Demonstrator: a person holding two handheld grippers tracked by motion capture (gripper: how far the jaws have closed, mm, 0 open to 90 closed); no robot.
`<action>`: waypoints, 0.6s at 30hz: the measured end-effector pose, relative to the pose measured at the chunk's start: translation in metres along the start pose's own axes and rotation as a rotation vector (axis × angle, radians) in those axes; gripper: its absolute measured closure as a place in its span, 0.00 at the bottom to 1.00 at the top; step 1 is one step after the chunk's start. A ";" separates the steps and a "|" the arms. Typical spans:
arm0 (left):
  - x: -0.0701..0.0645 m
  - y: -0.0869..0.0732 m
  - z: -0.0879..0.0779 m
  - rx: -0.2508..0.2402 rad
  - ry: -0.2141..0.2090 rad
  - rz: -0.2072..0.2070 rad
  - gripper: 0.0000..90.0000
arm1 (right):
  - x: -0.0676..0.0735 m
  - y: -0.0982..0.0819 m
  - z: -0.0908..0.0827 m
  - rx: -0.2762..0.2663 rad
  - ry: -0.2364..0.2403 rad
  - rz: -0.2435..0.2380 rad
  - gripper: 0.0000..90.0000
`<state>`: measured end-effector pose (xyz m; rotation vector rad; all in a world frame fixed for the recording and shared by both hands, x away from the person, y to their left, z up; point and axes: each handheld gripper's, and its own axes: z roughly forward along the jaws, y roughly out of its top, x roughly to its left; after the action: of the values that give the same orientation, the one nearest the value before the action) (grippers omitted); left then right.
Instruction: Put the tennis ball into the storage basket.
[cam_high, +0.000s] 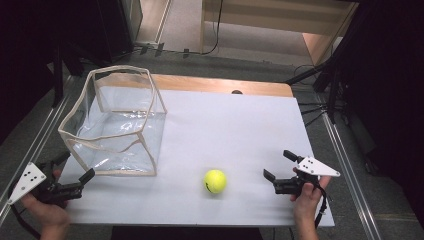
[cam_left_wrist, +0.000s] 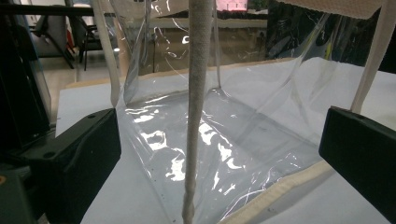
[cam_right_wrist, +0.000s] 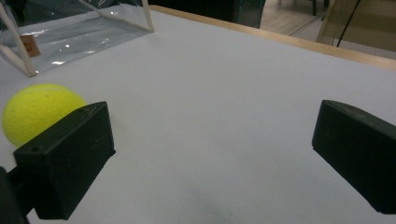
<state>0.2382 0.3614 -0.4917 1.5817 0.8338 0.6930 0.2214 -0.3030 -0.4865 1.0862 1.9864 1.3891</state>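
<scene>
Two tongs, both released: left tongs (cam_high: 75, 176) straddle the bag (cam_high: 117, 125) corner seam, right tongs (cam_high: 280, 165) sit near the ball (cam_high: 215, 181) on the counter (cam_high: 240, 130). Bag looks light, floppy, slippery; pinch its stiffer trim.

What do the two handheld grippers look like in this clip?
Both the left gripper and the right gripper have black bodies with two blocky black jaws. Each carries a pale grey three-cornered plate dotted with small dark holes, and a dark cable trails from each. No sleeves are visible.
</scene>
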 end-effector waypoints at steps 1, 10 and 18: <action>0.000 0.000 0.000 0.002 0.000 0.001 0.00 | 0.002 0.002 0.001 0.011 -0.005 -0.010 0.00; -0.001 0.000 0.001 0.002 -0.006 0.000 0.00 | 0.019 0.018 0.022 0.059 0.073 -0.049 0.00; -0.001 0.000 0.001 0.005 -0.009 0.006 0.00 | 0.035 0.028 0.042 0.093 0.144 -0.053 0.00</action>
<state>0.2384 0.3603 -0.4920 1.5917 0.8253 0.6879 0.2425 -0.2469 -0.4739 0.9898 2.1852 1.3950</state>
